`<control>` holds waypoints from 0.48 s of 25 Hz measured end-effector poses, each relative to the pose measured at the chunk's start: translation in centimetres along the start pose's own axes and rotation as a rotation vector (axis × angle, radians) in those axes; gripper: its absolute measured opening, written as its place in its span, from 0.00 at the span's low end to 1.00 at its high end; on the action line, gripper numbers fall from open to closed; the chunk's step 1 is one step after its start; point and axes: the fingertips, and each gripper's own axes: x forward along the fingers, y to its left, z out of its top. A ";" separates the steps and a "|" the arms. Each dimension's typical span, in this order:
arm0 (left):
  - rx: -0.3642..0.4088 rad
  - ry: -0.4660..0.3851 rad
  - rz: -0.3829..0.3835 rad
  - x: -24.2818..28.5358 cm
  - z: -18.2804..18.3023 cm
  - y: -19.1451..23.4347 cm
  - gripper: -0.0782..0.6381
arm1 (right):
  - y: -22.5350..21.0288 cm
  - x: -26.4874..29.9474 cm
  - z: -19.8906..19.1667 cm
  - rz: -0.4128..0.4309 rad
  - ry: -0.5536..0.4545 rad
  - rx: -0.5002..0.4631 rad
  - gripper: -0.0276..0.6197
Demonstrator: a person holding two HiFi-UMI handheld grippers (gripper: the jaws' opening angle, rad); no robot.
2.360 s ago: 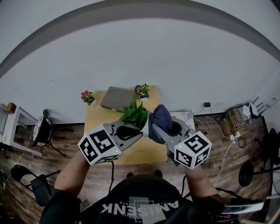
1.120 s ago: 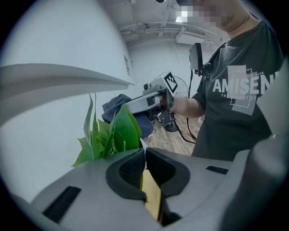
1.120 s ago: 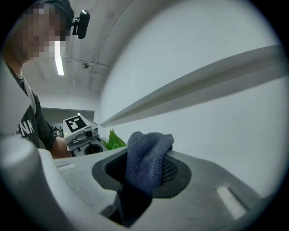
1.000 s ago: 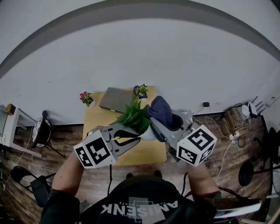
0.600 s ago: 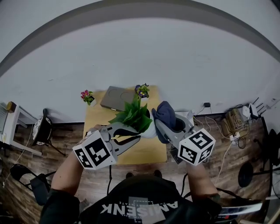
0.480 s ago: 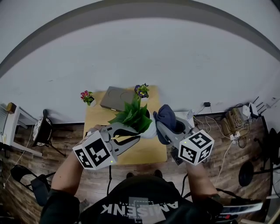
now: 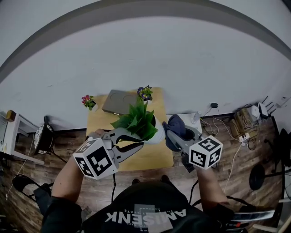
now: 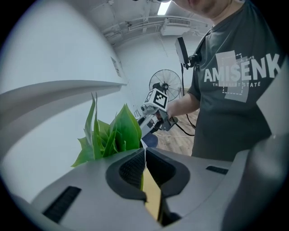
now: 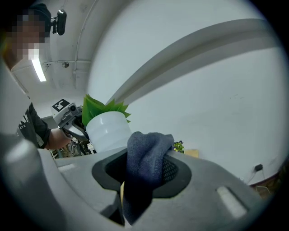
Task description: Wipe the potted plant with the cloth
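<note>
Lowered, the bunched navy cloth (image 7: 173, 129) sits beside the white pot (image 9: 107, 131).

The person's dark grey cotton T-shirt (image 8: 235, 122) is showing large white capitals reading "ANISENK" across the chest, running towards the edge of the left gripper view. Smaller white print beneath is ending in "STATE". In the head view the same word is appearing upside down.

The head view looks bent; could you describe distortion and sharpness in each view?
Head view: fisheye, the grey wall band bows into an arc. Left gripper view: green leafy plant sharp, black corners. Right gripper view: dark blue cloth sharp, mosaic patch top left.
</note>
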 end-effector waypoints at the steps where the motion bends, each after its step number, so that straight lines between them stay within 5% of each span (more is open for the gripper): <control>1: 0.010 0.000 -0.009 -0.1 0.2 -0.1 0.12 | 0.0 -0.3 0.8 0.004 -0.016 -0.012 0.24; 12: 0.060 -0.037 -0.033 -0.1 1.4 -0.1 0.12 | 5.1 0.2 10.9 0.172 -0.202 -0.111 0.24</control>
